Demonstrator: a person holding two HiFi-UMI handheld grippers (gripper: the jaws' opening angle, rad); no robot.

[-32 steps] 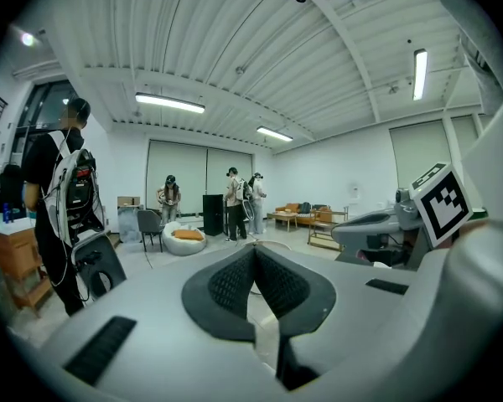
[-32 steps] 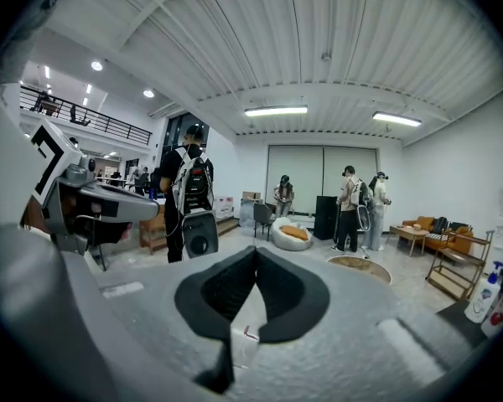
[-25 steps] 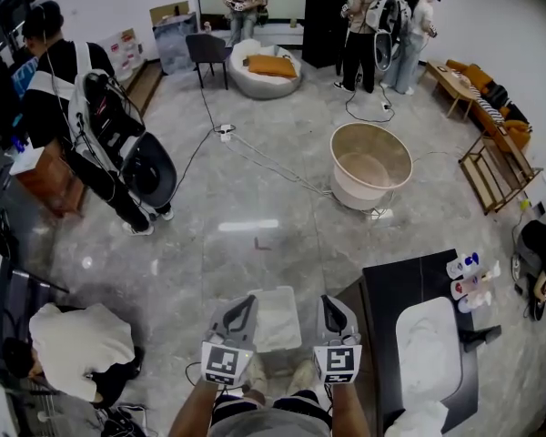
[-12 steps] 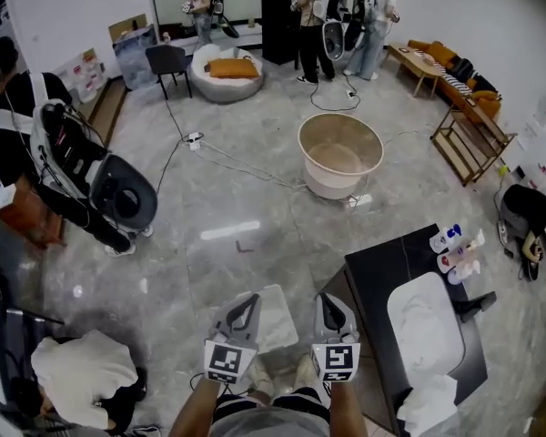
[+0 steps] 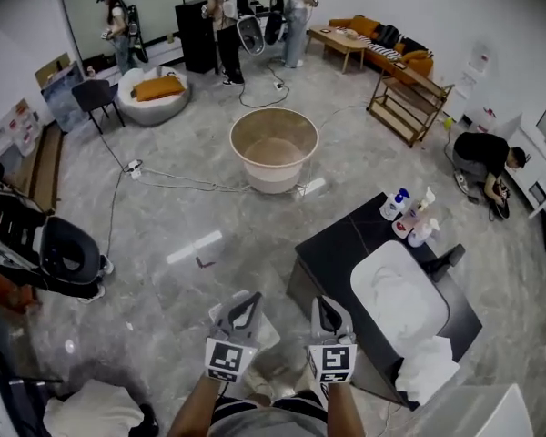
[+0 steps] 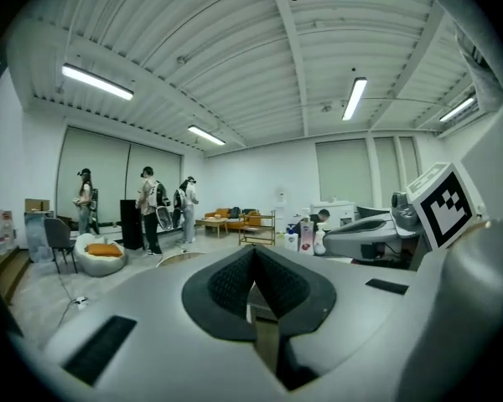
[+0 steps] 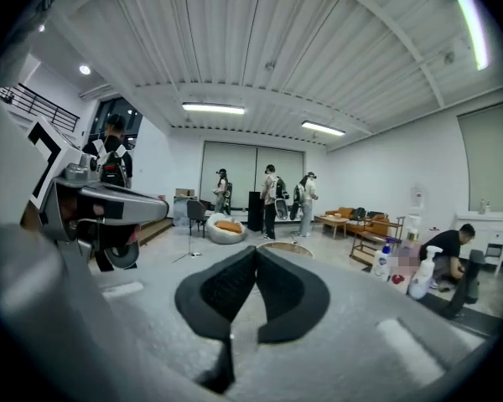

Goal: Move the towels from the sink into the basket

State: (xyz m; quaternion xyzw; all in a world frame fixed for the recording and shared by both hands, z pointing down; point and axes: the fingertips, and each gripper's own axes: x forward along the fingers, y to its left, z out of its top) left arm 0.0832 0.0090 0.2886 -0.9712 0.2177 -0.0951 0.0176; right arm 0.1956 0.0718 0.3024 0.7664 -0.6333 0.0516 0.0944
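Both grippers are clenched on nothing: in each gripper view the black pads meet at the tips with no cloth between them. In the head view the left gripper (image 5: 247, 300) and the right gripper (image 5: 325, 304) sit side by side at 6 o'clock, pointing toward 12 and well apart from the sink. On the floor under and between them is a white box (image 5: 257, 328), probably the basket, though the grippers hide most of it.

The sink (image 5: 393, 291), a white basin set in a black counter (image 5: 337, 248), lies at 3 o'clock from the grippers. Pale folds show inside it, perhaps a towel, but white on white is hard to read. A crumpled white towel (image 5: 426, 371) lies at 4 o'clock on the counter's near corner, just outside the basin and spilling over the edge. Bottles (image 5: 408, 215) stand at the counter's far end. A round beige tub (image 5: 273, 148) stands on the floor at 12 o'clock.
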